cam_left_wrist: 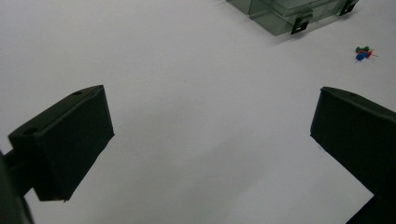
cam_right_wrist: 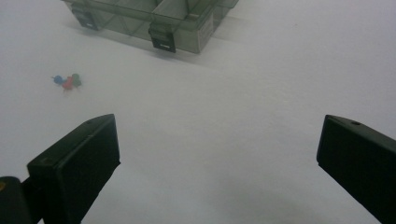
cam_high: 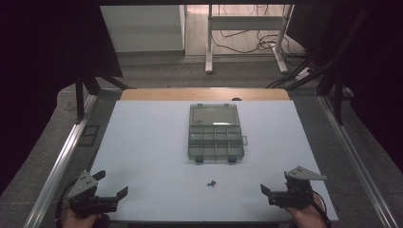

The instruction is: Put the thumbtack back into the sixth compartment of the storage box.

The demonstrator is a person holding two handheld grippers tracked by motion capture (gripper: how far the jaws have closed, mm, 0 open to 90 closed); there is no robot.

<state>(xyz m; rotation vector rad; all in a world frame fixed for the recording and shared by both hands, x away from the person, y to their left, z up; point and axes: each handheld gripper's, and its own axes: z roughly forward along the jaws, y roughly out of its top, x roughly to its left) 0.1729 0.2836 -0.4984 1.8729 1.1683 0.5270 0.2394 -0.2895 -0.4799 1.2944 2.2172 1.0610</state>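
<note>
White tabletop [cam_high: 157, 156] carried a translucent grey compartment box [cam_high: 215, 133] with its lid open, and a small cluster of coloured push pins [cam_high: 212, 183] lay just before it. Left gripper [cam_high: 113, 189] and right gripper [cam_high: 275, 189] rested at the near corners, well apart from the pins, jaws spread wide and empty.

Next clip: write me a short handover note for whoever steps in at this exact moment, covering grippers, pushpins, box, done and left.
Left gripper: open, empty, at the near left edge of the white table.
Right gripper: open, empty, at the near right edge.
Pushpins: a small cluster of blue, red and green, lying on the table between the grippers, just in front of the organizer box.
Box: lid open, latches toward the person; its compartments look empty, as far as I can tell.
Done: nothing picked up yet.
Left: probably grasp the pins and drop them into compartments, then close the lid.
</note>
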